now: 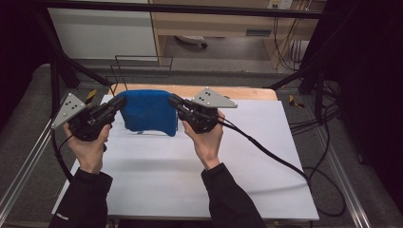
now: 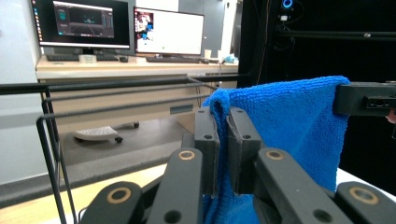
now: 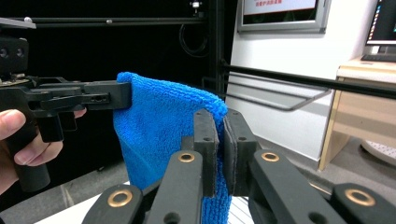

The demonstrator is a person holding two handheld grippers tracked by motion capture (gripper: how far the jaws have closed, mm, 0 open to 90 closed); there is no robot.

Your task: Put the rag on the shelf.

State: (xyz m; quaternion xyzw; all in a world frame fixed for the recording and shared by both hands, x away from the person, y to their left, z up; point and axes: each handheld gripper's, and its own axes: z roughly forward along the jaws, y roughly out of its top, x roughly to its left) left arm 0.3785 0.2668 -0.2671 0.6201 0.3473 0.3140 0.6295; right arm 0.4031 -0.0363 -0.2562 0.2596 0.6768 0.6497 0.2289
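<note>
Cloth held aloft by both grippers, over far edge of table.

Risk: blue cloth (image 1: pixel 147 113) could slip if either pinch is shallow – grips sit right at top corners; snag on wire rack (image 1: pixel 141 66) behind also poss. Left gripper (image 1: pixel 115 103) & right gripper (image 1: pixel 175 102) both clamped tight on cloth, jaws nearly together, cloth hanging between them above white table (image 1: pixel 190 166).

Blue towel (image 2: pixel 299 126) cut off below (both gripper views), corners hidden in jaws

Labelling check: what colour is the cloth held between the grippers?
Solid bright blue cloth; clearest in the left gripper view.
</note>
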